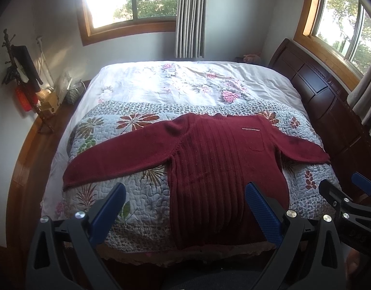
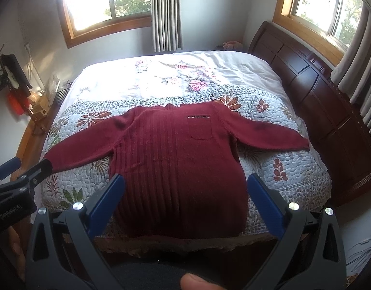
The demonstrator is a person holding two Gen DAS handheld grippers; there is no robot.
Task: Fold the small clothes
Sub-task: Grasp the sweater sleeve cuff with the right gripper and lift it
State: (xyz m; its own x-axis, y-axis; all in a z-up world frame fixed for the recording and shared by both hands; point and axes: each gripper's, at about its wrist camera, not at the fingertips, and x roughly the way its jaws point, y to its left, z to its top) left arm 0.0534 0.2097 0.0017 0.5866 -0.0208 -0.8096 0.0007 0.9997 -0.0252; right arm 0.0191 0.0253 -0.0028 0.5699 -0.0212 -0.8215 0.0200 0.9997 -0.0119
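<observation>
A dark red sweater [image 1: 209,159] lies flat and face-up across the near half of a bed [image 1: 161,84], sleeves spread toward the left and right edges, hem at the near edge. The left gripper [image 1: 185,207], fingers wide apart and empty, hovers above the hem; beside it the right gripper [image 2: 185,195], likewise spread and empty, hangs over the same near edge
</observation>
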